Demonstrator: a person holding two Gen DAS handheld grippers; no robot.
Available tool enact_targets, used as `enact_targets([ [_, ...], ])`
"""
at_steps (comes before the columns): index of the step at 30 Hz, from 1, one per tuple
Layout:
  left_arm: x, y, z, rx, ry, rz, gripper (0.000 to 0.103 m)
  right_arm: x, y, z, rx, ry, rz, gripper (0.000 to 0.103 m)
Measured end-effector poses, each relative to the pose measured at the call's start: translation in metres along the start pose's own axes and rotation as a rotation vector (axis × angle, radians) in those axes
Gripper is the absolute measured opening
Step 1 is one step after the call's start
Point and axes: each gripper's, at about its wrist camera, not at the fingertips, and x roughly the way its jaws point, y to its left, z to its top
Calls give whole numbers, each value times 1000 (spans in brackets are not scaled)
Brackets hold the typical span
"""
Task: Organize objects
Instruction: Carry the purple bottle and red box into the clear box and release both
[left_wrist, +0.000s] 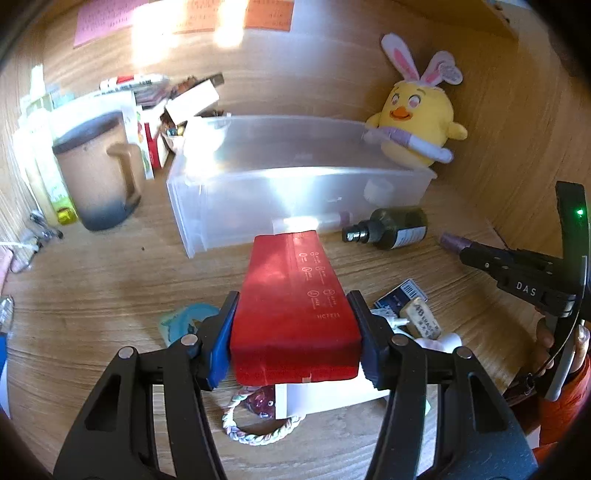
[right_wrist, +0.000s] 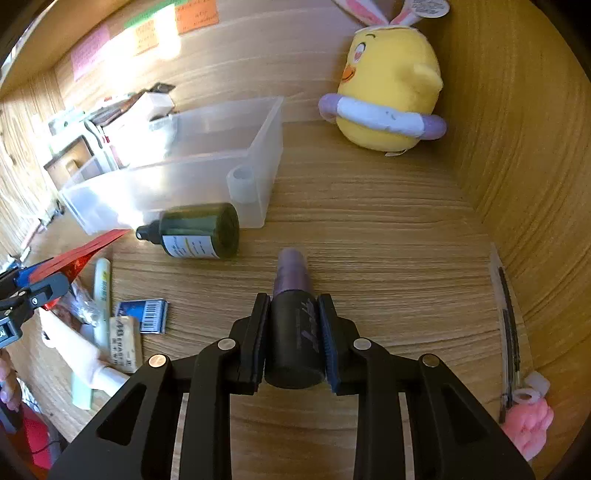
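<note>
While the left gripper (left_wrist: 295, 325) clamped a red box (left_wrist: 293, 306) lengthwise toward the clear bin (left_wrist: 295, 177), the right gripper (right_wrist: 295, 339) held a black-and-purple tube (right_wrist: 293, 317), purple end forward.

Strong sunlight washes in from my upper left, blowing out the sticky notes (left_wrist: 184, 18) and glaring off the clear bin (left_wrist: 295, 173). Both my views bow hard toward dark, vignetted corners; the mug (left_wrist: 99, 173) and clutter at left look soft and overexposed.
</note>
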Motion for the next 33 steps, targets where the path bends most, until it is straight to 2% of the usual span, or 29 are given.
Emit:
enact_targets([
  [11,-36,-10,13,26,-86,-35,56,-35,10,15,-16,-111,33,23],
  [22,-62,-11,36,34,-197,-19,56,-53,25,39,-21,-212,108,23],
  [27,-61,-8,50,30,-229,0,56,-51,31,57,-28,-240,135,23],
  [33,-37,5,63,-4,-196,7,56,-46,40,80,-50,-268,146,23],
])
